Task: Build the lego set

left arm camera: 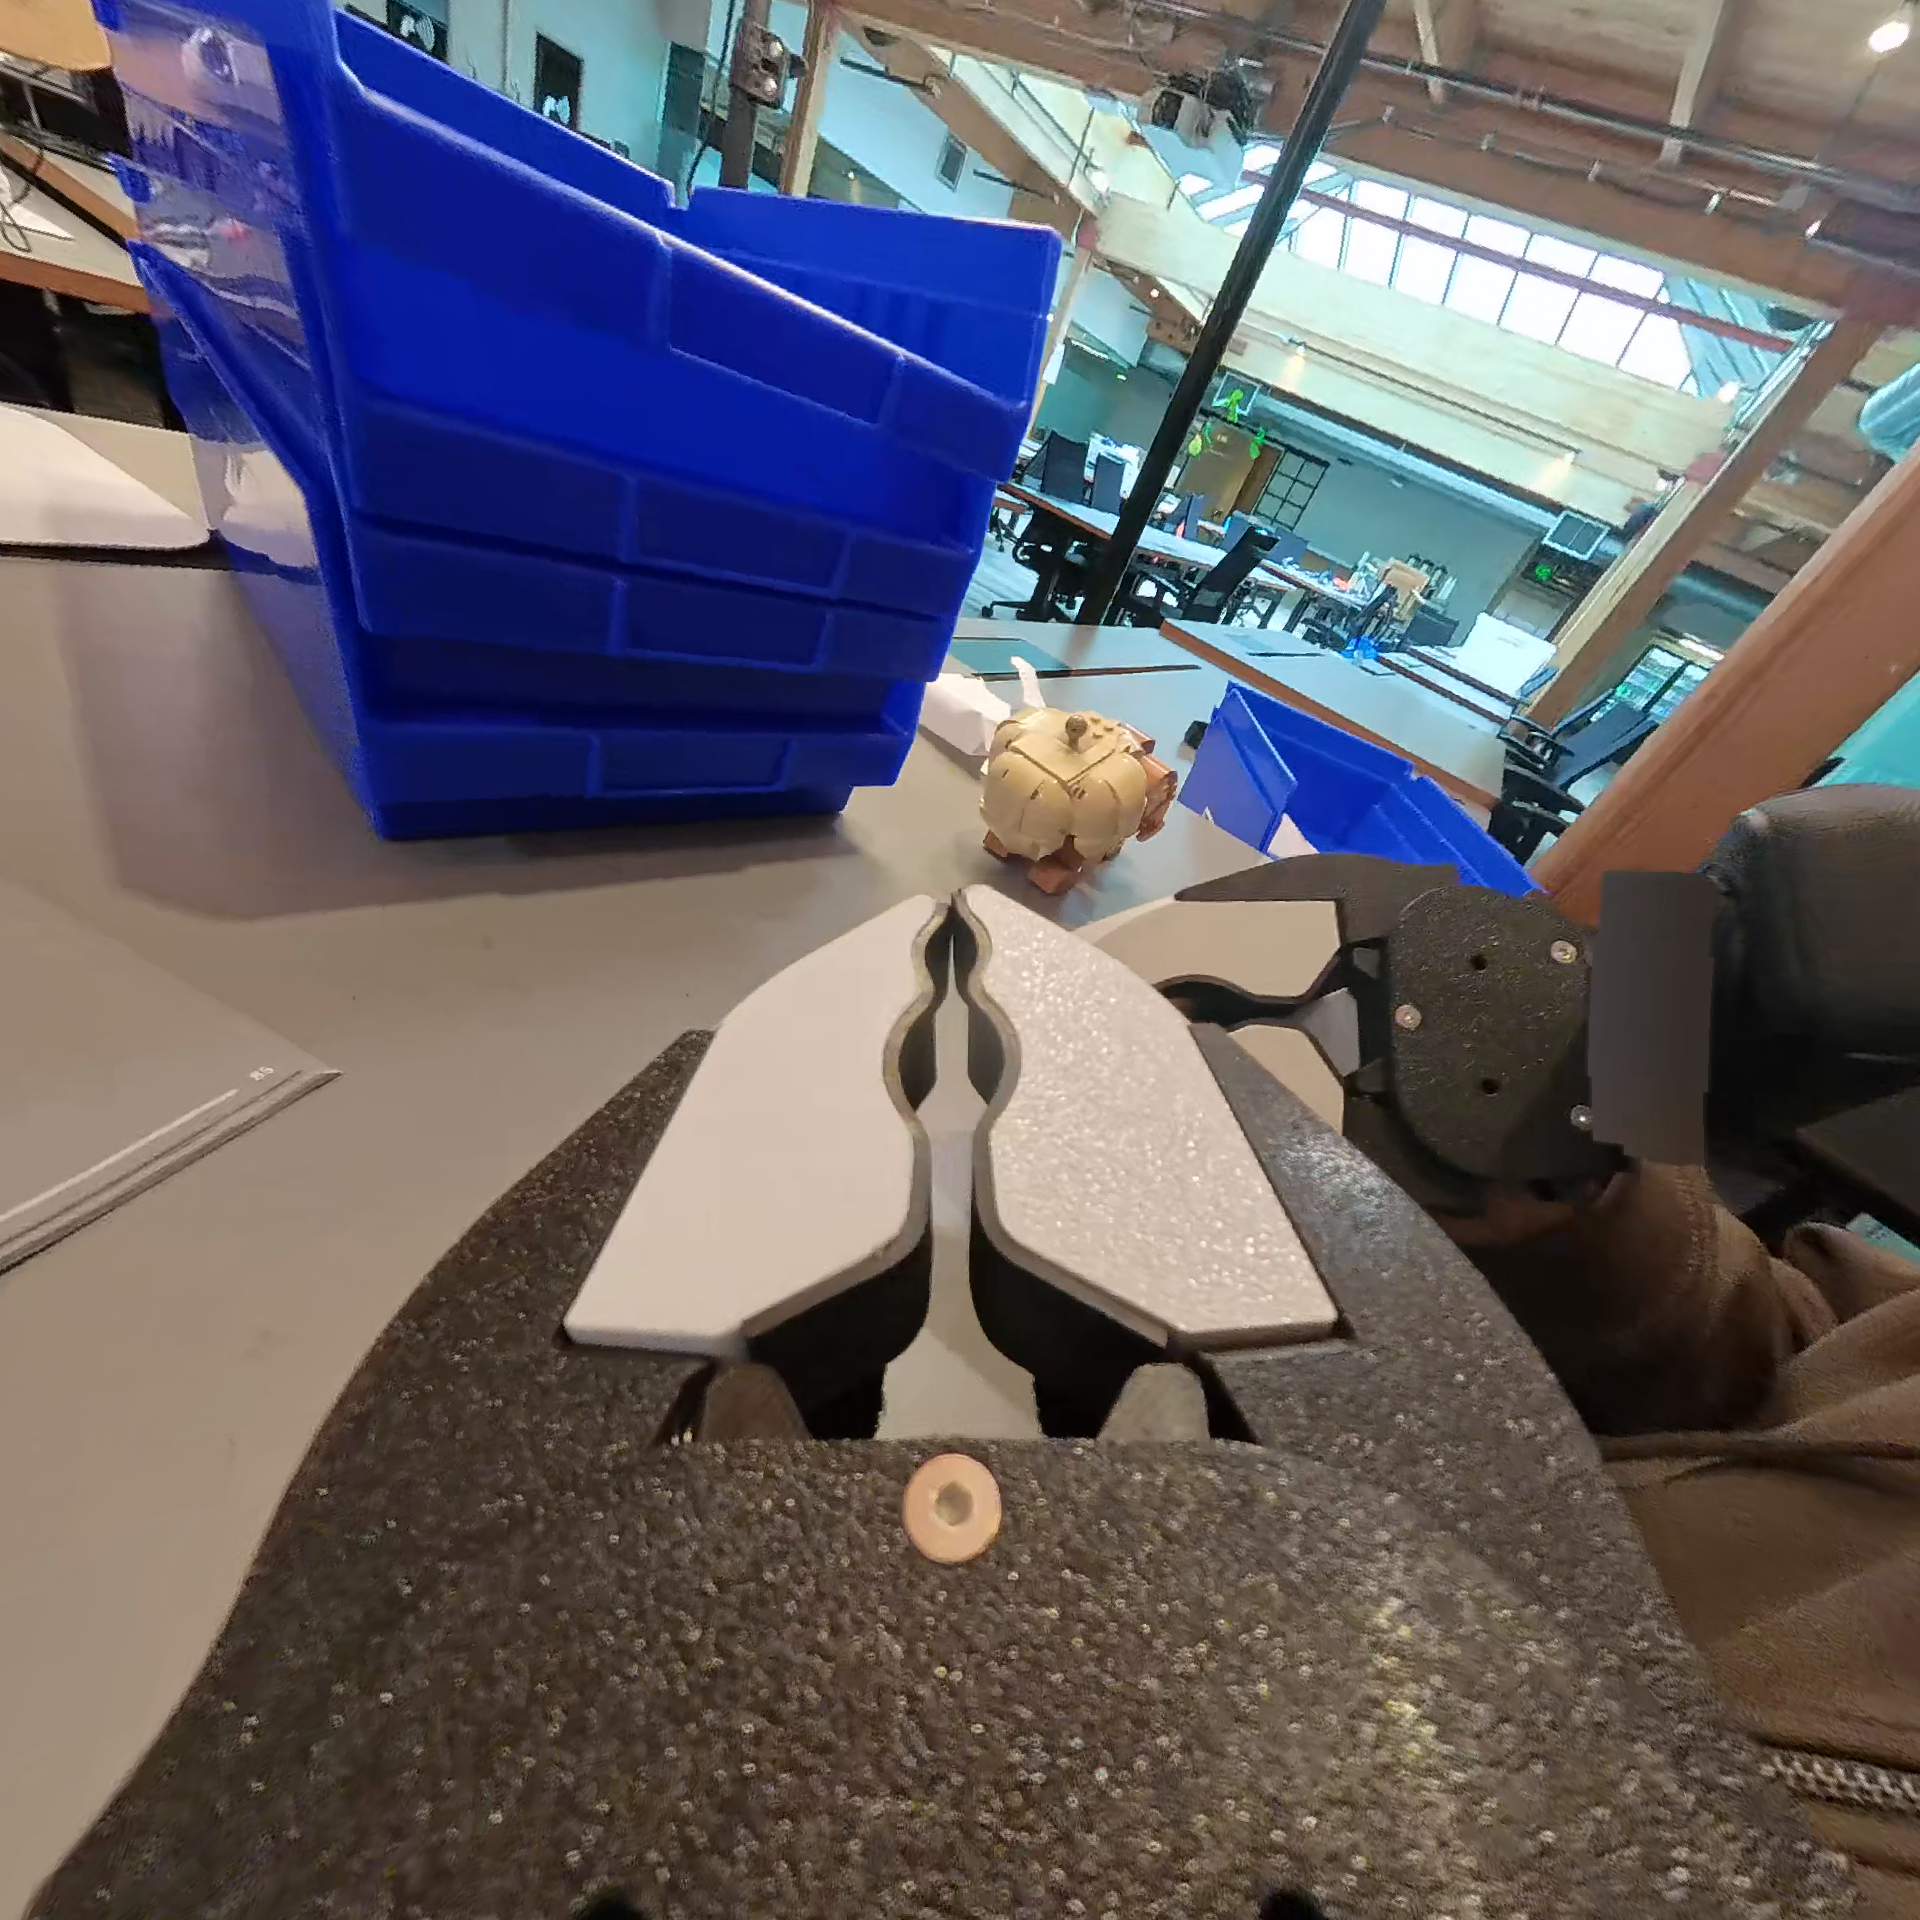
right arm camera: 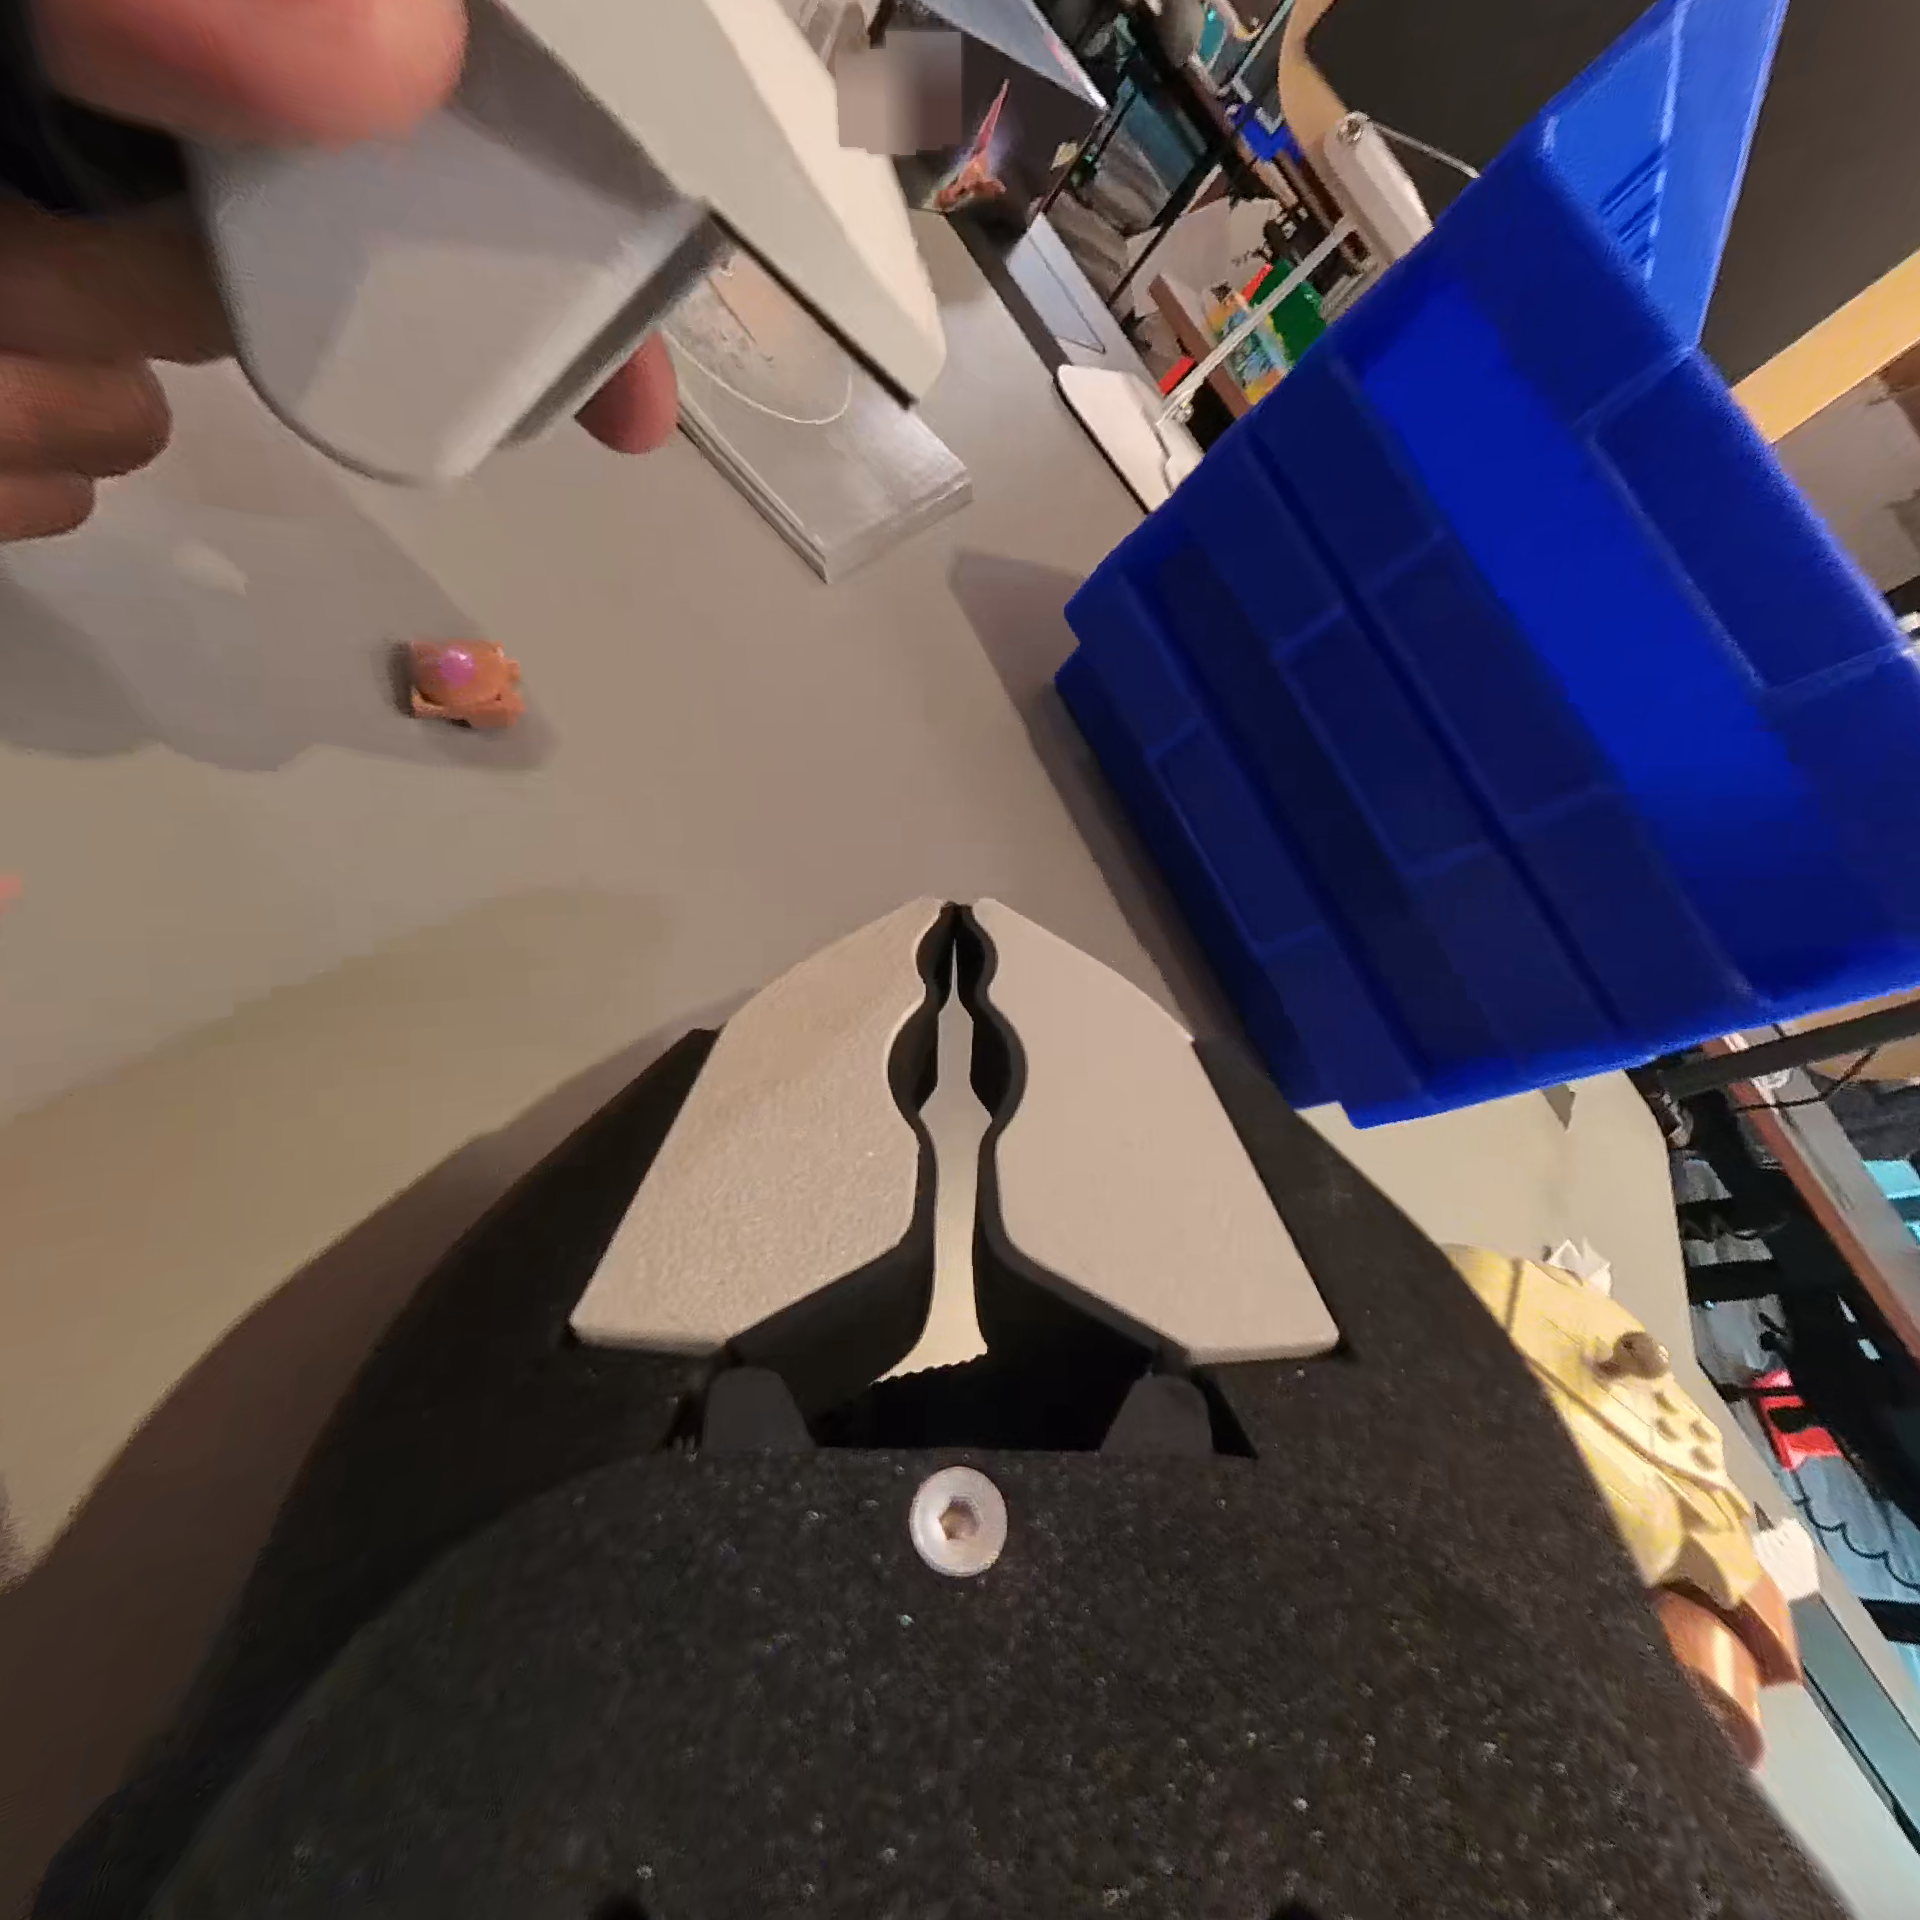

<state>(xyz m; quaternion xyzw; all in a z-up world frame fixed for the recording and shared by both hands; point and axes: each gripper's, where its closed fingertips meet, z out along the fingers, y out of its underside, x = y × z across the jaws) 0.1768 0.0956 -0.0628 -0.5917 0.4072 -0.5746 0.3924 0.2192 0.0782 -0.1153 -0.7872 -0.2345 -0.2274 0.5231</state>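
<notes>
Grey table (left arm camera: 520,987) bears a tan lego model (left arm camera: 1070,795); both claws pressed together, empty.

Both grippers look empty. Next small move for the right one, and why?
Probably open the right gripper and move it toward the small brown piece lying loose on the table. Both the right and the left gripper are shut on nothing, and the tan model sits apart by the stacked blue bins, so a part has to be picked first.
</notes>
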